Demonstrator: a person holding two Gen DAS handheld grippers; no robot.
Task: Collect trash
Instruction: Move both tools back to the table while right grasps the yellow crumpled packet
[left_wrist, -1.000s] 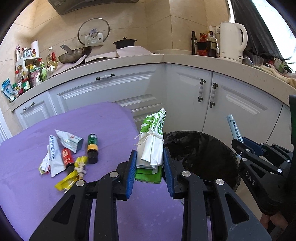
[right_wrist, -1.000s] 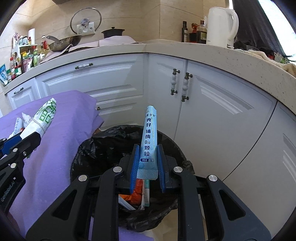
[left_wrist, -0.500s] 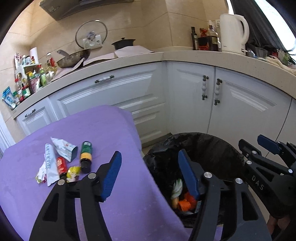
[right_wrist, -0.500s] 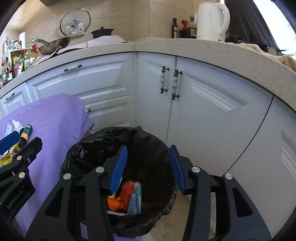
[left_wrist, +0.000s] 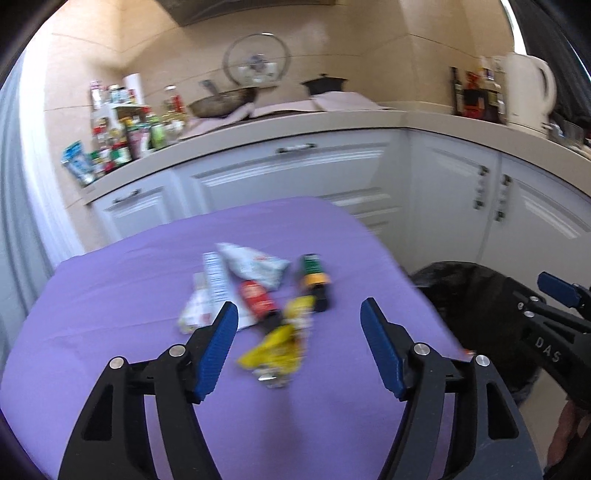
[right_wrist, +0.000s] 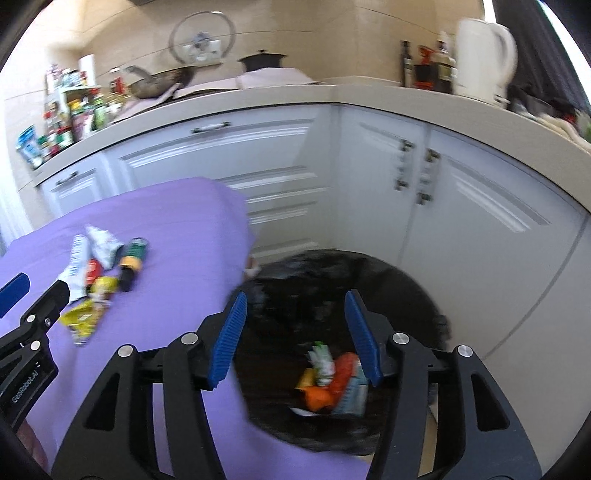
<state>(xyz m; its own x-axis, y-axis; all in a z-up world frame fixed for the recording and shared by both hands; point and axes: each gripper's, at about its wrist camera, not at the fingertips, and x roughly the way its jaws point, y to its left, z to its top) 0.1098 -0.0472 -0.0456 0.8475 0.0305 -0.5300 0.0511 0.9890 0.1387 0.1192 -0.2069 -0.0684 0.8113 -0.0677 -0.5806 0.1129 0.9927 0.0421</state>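
A small pile of trash lies on the purple table (left_wrist: 110, 295): a yellow wrapper (left_wrist: 275, 349), a red tube (left_wrist: 256, 299), a green and yellow bottle (left_wrist: 314, 280) and white packets (left_wrist: 255, 264). My left gripper (left_wrist: 297, 345) is open and empty just above the yellow wrapper. The black-lined trash bin (right_wrist: 402, 291) stands on the floor to the right of the table and holds dropped trash (right_wrist: 332, 380). My right gripper (right_wrist: 295, 339) is open and empty over the bin's left rim. The pile also shows in the right wrist view (right_wrist: 99, 266).
White kitchen cabinets (left_wrist: 295, 177) curve behind the table and bin. The counter carries a pan (left_wrist: 221, 101), a rack of bottles (left_wrist: 118, 144) and a white kettle (left_wrist: 528, 92). The right gripper's body (left_wrist: 554, 332) sits at the right of the left wrist view.
Both grippers opened and dropped the green and white bag and the blue sachet into the bin. The left gripper then swung left over the pile; the right moved left to the bin's rim.
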